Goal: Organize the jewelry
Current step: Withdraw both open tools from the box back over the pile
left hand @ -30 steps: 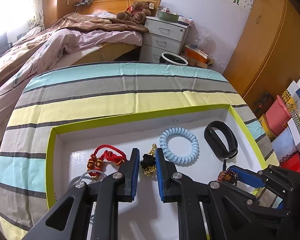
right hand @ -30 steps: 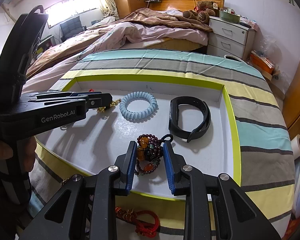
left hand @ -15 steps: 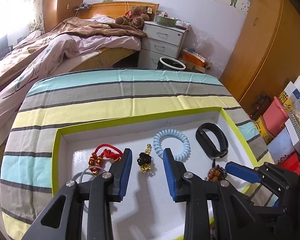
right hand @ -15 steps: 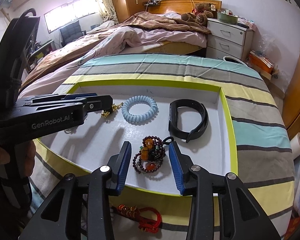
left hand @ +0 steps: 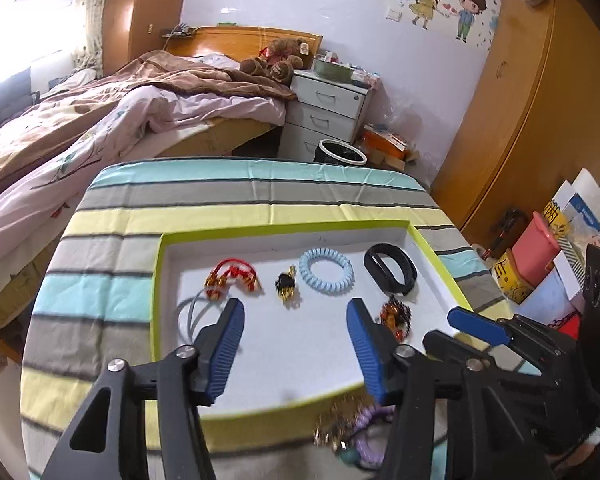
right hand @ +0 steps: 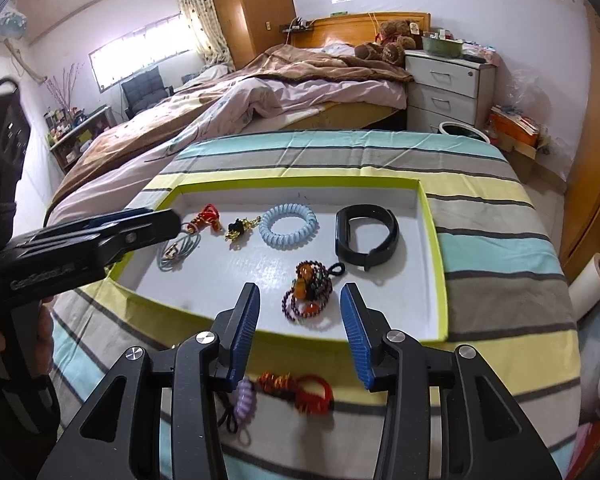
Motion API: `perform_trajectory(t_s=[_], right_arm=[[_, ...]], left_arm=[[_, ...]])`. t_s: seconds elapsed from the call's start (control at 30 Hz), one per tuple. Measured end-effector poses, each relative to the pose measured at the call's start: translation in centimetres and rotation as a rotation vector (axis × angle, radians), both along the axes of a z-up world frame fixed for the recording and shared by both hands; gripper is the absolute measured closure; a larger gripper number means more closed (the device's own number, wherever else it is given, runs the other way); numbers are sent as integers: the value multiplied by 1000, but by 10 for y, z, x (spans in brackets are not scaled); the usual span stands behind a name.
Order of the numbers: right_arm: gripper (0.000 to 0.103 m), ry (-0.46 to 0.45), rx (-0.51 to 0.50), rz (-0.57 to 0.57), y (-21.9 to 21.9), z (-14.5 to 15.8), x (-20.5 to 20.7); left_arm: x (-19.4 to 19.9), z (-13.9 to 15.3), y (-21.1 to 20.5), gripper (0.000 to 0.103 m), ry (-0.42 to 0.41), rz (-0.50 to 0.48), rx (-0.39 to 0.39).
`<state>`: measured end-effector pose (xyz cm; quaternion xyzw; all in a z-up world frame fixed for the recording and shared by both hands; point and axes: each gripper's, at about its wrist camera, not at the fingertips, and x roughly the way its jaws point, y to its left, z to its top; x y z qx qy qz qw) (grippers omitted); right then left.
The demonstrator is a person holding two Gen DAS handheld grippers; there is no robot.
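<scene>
Jaws of the left gripper (left hand: pixel 296 344) are opening, nothing between them; the black-and-gold charm (left hand: pixel 286 285) lies just beyond. Right gripper (right hand: pixel 300 320) jaws are also opening, wide, clear of the beaded bracelet (right hand: pixel 308 294) lying between and just ahead of the tips. Farther out in the green-rimmed tray (right hand: pixel 440 272): blue coil band (right hand: pixel 288 224), black wristband (right hand: pixel 366 236). Red knot piece (right hand: pixel 300 392) sits outside on the striped tabletop (right hand: pixel 500 248).

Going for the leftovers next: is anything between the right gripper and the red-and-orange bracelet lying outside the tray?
Nothing visible. The red-and-orange bracelet lies bare on the striped cloth just below the open right gripper, beside a purple coil tie, outside the tray.
</scene>
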<state>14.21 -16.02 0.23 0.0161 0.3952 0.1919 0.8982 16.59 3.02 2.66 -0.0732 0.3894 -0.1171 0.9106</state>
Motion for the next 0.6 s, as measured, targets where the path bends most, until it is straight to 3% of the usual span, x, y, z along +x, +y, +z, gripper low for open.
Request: perform_trajectory(t_s=[0.3,0.6], right_arm=[[59,-10,33,2,-12,3,-30],[59,18,51,105,10,-9,-50]], left_arm=[[-49,4,21,49,-22,48,-33],[-91,-18,42,49,24,95,-55]])
